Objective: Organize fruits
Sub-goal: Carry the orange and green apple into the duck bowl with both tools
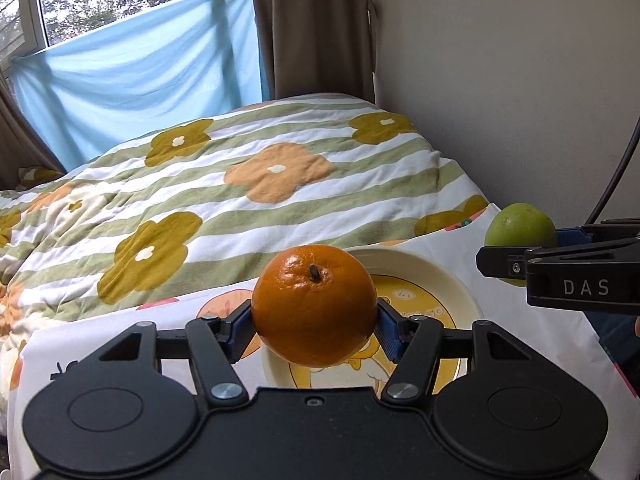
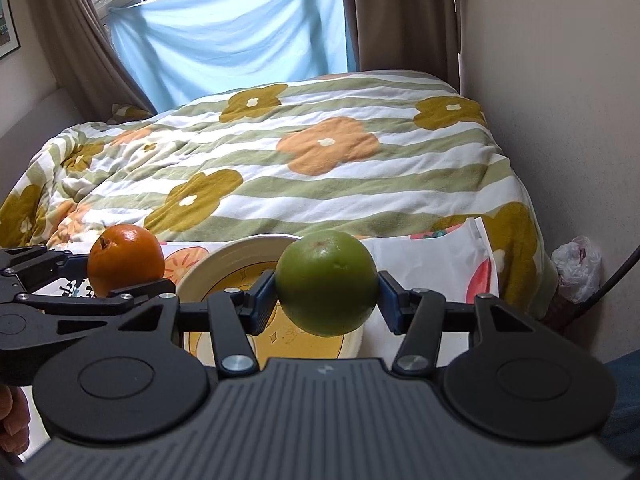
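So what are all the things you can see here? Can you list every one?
orange: one, orange, held up over the plate between the left tongs
green fruit: one, green, held up over the plate between the right tongs
plate: one, cream with a yellow cartoon picture, on the printed cloth below both fruits
printed cloth: one, white with cartoon prints, under the plate
quilt: one, white and green stripes with orange and mustard flowers, on the bed behind
blue sheet: one, light blue, hung across the window
curtains: brown, beside the window
plastic bag: one, whitish, in the corner by the wall
left tongs: black with blue pads, shut on the orange
right tongs: black with blue pads, shut on the green fruit
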Demonstrator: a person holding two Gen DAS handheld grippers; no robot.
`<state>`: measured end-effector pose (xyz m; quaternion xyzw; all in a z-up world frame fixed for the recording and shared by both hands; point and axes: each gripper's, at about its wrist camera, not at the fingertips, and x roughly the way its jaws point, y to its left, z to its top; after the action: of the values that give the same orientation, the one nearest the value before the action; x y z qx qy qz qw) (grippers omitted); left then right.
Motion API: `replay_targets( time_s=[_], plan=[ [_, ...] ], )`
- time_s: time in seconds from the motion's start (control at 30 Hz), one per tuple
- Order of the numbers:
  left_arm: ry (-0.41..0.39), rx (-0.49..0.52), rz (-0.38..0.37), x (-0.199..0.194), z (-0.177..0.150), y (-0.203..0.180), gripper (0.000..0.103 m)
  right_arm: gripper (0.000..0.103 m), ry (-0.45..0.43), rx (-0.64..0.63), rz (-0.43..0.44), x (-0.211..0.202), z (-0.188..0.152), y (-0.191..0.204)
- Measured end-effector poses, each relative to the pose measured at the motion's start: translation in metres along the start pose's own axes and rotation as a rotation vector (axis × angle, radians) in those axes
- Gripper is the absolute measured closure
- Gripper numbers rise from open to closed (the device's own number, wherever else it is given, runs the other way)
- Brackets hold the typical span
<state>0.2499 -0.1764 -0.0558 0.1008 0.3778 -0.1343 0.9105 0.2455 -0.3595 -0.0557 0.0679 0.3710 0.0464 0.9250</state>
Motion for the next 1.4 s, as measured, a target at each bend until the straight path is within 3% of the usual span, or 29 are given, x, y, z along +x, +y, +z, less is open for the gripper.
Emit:
replay_targets(
  time_s=[0.33, 0.6, 0.77, 0.8, 0.83, 0.9, 1.2, 1.4],
  plan=[
    [0.077, 0.099, -0.045, 0.077, 0.003, -0.010, 0.038, 0.035, 0.067, 0.039, -0.039, 0.048, 0.003, -0.007],
    [0.101, 0.179, -0.039, 0.105, 0.001, -0.019, 0.037, 0.035, 0.096, 0.062, -0.054, 0.063, 0.000, -0.011],
    [0.128, 0.176, -0.051, 0.116, 0.002, -0.019, 0.035, 0.035, 0.102, 0.065, -0.060, 0.065, 0.000, -0.011],
    [0.117, 0.180, -0.048, 0.114, 0.002, -0.019, 0.029, 0.035, 0.102, 0.064, -0.060, 0.065, 0.000, -0.010],
    [0.093, 0.189, -0.040, 0.110, 0.002, -0.020, 0.017, 0.035, 0.102, 0.063, -0.061, 0.065, 0.000, -0.011],
    [0.057, 0.201, -0.025, 0.102, 0.003, -0.019, 0.005, 0.035, 0.102, 0.060, -0.065, 0.064, 0.001, -0.010],
    [0.081, 0.137, -0.030, 0.068, -0.007, -0.002, 0.005, 0.035, 0.096, -0.005, -0.020, 0.061, 0.001, -0.002],
    [0.089, 0.096, 0.009, 0.049, -0.019, 0.011, 0.005, 0.035, 0.105, -0.206, 0.015, 0.075, -0.008, 0.021]
  ],
)
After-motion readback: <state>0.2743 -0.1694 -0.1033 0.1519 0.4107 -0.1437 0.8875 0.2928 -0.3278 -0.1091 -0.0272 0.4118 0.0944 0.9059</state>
